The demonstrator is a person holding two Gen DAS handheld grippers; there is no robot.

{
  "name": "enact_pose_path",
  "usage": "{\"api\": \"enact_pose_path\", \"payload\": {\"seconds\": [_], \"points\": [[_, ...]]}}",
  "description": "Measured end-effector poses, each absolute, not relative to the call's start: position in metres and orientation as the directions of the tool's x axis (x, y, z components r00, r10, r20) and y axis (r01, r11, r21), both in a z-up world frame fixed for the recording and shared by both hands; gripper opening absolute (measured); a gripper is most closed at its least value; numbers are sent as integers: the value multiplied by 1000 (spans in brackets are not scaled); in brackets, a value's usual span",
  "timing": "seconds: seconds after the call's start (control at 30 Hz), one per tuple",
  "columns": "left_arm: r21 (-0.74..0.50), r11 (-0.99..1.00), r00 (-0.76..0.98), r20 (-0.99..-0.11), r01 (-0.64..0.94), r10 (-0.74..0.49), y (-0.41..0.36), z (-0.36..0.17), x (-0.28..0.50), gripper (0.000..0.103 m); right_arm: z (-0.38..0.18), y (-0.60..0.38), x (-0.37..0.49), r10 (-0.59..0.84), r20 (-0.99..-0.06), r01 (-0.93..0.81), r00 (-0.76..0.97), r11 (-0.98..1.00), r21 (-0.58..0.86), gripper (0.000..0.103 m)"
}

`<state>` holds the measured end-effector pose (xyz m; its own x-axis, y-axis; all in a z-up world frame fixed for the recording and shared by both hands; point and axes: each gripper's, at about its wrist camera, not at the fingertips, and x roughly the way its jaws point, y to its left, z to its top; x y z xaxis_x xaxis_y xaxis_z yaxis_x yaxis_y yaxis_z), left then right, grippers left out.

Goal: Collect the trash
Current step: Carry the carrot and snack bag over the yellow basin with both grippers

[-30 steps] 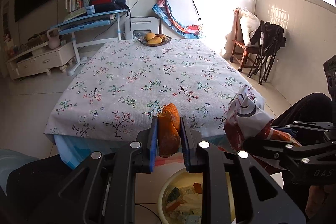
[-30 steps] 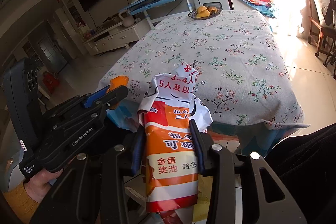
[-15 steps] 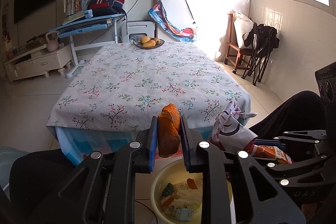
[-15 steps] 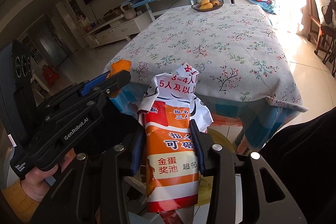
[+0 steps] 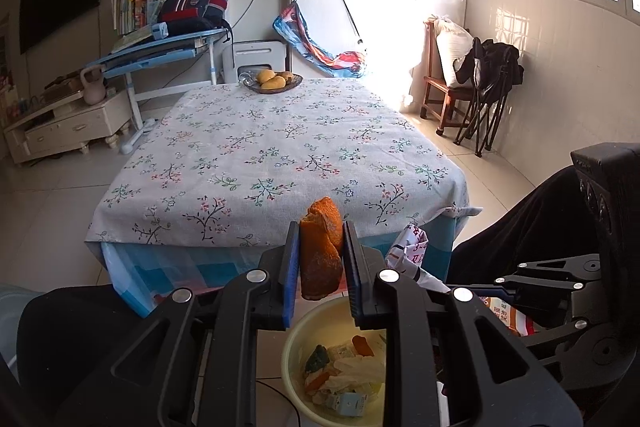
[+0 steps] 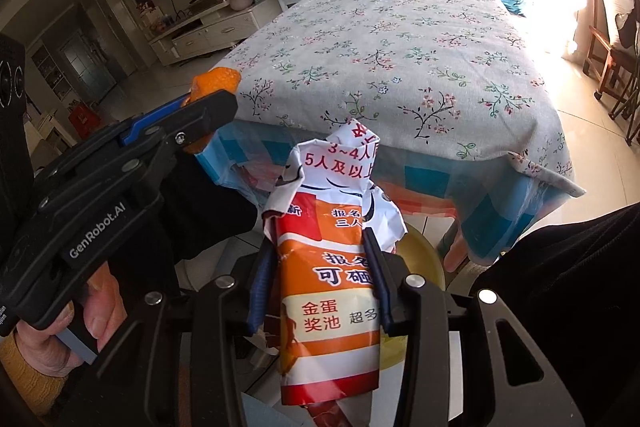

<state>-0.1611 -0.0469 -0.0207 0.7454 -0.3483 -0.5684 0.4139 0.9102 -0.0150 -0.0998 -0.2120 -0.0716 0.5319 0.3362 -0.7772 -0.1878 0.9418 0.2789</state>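
Observation:
My left gripper [image 5: 321,227] is shut on a piece of orange peel [image 5: 320,263], held just above a yellow basin [image 5: 294,343] on the floor that holds several scraps of trash. My right gripper [image 6: 318,239] is shut on a crumpled orange-and-white printed paper [image 6: 328,291], tilted down over the same basin [image 6: 424,259]. In the right wrist view the left gripper [image 6: 208,115] sits to the left with the peel [image 6: 214,81] sticking out of it. The left wrist view shows the paper's tip [image 5: 412,247] at the right.
A table with a floral cloth [image 5: 280,147] stands just beyond the basin, with a fruit bowl [image 5: 273,81] at its far edge. Dark-clothed knees of a person flank the basin. A wooden chair [image 5: 444,83] and a folded chair [image 5: 484,107] stand at the right wall.
Both grippers have drawn back from the table edge and the right one has sunk a little. The basin shows more fully below them. Peel and paper stay gripped.

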Motion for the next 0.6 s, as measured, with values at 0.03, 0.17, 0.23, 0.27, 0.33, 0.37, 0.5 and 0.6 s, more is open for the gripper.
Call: {"api": "enact_pose_path", "payload": {"seconds": [0.03, 0.17, 0.23, 0.27, 0.33, 0.37, 0.5, 0.6], "points": [[-14, 910, 745, -568, 415, -348, -47, -21, -161, 20, -73, -212, -99, 333, -781, -186, 528, 943, 277, 42], [-16, 911, 748, -565, 412, -348, -48, -20, -160, 20, -77, -215, -100, 329, -789, -177, 519, 944, 278, 42], [-16, 912, 749, -564, 411, -348, -48, -19, -160, 20, -78, -215, -101, 328, -790, -177, 518, 945, 277, 42], [-16, 912, 750, -563, 411, -347, -48, -19, -159, 20, -78, -216, -101, 328, -790, -176, 518, 945, 276, 42], [-13, 912, 750, -564, 410, -346, -49, -20, -160, 20, -78, -216, -102, 327, -792, -174, 516, 945, 276, 42], [-12, 912, 751, -563, 410, -345, -49, -19, -160, 20, -78, -216, -102, 326, -793, -172, 515, 945, 277, 42], [-11, 912, 751, -564, 410, -345, -49, -19, -159, 20, -80, -215, -100, 322, -802, -167, 502, 947, 275, 42], [-7, 911, 750, -565, 412, -343, -50, -19, -159, 20, -82, -213, -100, 318, -810, -167, 492, 948, 271, 43]]}}
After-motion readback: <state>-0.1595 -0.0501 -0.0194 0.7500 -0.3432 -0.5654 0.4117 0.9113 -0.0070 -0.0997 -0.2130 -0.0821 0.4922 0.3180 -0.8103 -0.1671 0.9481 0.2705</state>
